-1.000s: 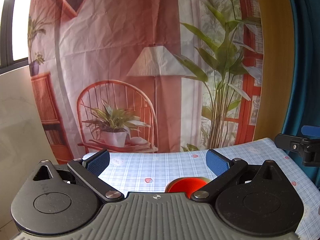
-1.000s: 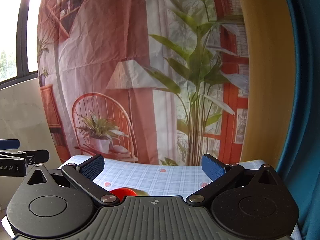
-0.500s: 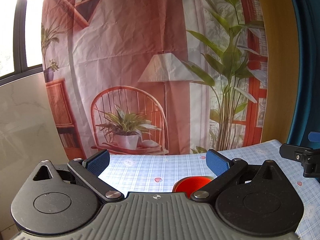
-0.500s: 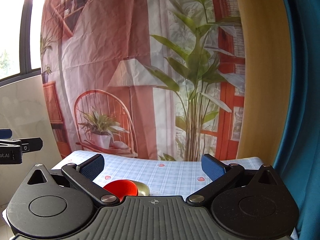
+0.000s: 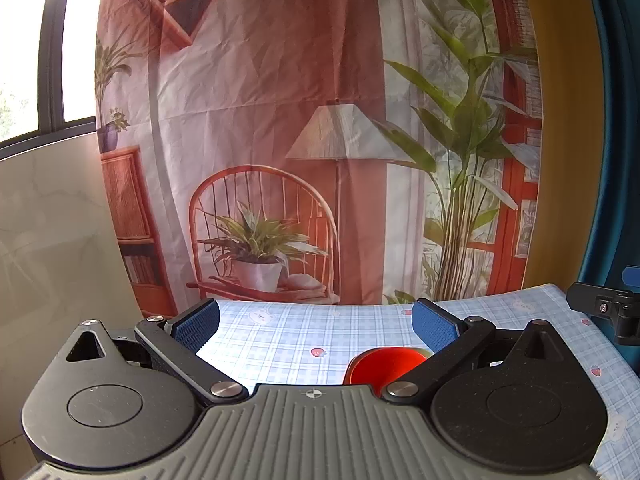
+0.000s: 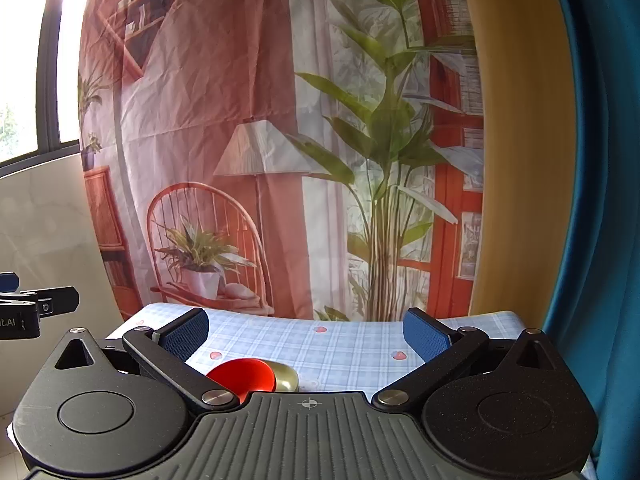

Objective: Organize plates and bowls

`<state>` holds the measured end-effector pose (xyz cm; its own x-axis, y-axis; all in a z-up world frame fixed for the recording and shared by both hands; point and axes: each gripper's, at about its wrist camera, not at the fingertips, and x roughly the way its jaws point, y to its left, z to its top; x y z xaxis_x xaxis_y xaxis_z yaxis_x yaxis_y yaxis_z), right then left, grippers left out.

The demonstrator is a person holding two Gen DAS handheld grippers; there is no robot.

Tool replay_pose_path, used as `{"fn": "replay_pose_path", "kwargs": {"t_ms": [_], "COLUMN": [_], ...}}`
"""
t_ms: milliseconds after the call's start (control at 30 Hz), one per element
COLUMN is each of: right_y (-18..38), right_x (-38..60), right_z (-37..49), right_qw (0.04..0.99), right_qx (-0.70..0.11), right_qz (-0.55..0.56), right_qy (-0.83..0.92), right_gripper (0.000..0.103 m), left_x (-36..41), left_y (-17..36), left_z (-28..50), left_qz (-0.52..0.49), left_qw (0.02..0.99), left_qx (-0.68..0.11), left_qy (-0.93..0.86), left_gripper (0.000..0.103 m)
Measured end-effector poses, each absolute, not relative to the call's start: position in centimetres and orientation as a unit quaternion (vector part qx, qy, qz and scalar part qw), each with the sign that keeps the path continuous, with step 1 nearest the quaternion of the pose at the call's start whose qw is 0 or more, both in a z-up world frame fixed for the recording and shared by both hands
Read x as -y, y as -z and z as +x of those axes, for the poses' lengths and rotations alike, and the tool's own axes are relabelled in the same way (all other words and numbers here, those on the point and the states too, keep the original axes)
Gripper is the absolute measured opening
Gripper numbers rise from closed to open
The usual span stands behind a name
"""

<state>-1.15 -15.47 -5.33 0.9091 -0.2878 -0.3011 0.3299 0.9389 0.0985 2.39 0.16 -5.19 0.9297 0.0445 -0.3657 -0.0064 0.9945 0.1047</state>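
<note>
Two claws, both with jaws spread wide and nothing between them, both held above the bench (image 5: 280,344) and looking along it toward the printed backdrop (image 5: 280,120).

Left claw (image 5: 316,322): blue pads apart, empty. Low in its view, just inside the right finger, sits the red bowl (image 5: 384,364), partly cut off by the claw body. A greenish edge shows behind its rim, too small to tell what it is from here. The other gripper's tip pokes in at the far right edge.

Right claw (image 6: 306,330): pads apart, empty too. The red bowl (image 6: 244,374) lies low and left of centre, with a gold bowl (image 6: 286,378) touching it on the right (nested or just side by side, cannot tell, both half hidden by the claw body). Both rest on the checked cloth, near the front.

Handling, as a guess: glossy, thin-walled, look like light plastic or metal, stiff, so slippery more than fragile. Best hold is likely the rim, one pad inside the wall and one outside, on the side away from the neighbour bowl. A light bowl may skate on the cloth if nudged, and a pinch on a curved wall may tilt it. Neither claw is near contact yet.
</note>
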Motion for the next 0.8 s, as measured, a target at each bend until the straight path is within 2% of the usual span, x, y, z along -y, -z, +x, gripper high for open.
{"fn": "replay_pose_path", "kwargs": {"t_ms": [800], "right_y": [6.18], "right_x": [16.12], "right_z": [-1.29], "right_qw": [0.969], "right_qx": [-0.154], "right_qz": [0.102], "right_qy": [0.162], "right_gripper": [0.103], "left_x": [-0.31], "left_y": [5.38], "left_z": [2.34], "left_qz": [0.046], "left_qw": [0.981], "left_qx": [-0.187], "left_qy": [-0.014], "left_gripper": [0.103]}}
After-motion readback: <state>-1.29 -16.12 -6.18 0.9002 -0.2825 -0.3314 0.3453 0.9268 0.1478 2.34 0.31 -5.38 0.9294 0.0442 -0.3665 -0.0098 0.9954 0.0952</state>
